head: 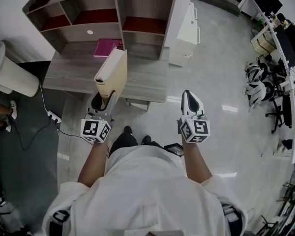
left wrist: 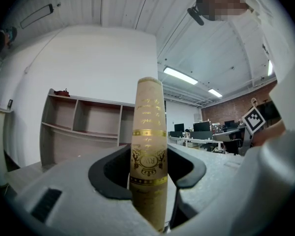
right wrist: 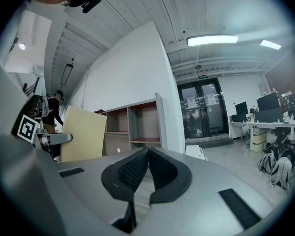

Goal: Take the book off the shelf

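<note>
Nearest the wearer, on the left: left gripper (head: 104,101), jaws part-spread and clamping the lower spine of a tall cream hardback book with gilt bands and lettering (left wrist: 148,132). Its pads are pressing on both covers, and the book is standing upright above them, spine facing the gripper's own camera. Level with it on the right: right gripper (right wrist: 146,157), jaws pressing together on nothing and carrying no load.

Book's place: it is hanging in the air over the front edge of the grey wood-grain desk top (head: 147,80). It is standing well apart from the grey open shelf unit with red-lined boards (head: 96,16) behind.

Farther back on the desk, close under the shelf: a flat magenta rectangular item (head: 106,47), perhaps another book, lying untouched. Beyond, right of the shelf: a white drawer cabinet (head: 188,31).

Step in hand, as judged: the lift-off is looking done, and the book is being held clear of the shelf on the wearer's side.

Next move, as judged: a landing spot is needing to be chosen and the book lowered onto it before the jaws are letting go. Gripped low on a tall volume, the book is likely wanting to tip. A firm squeeze and upright carriage are being called for, with the idle right gripper free to steady the top.
</note>
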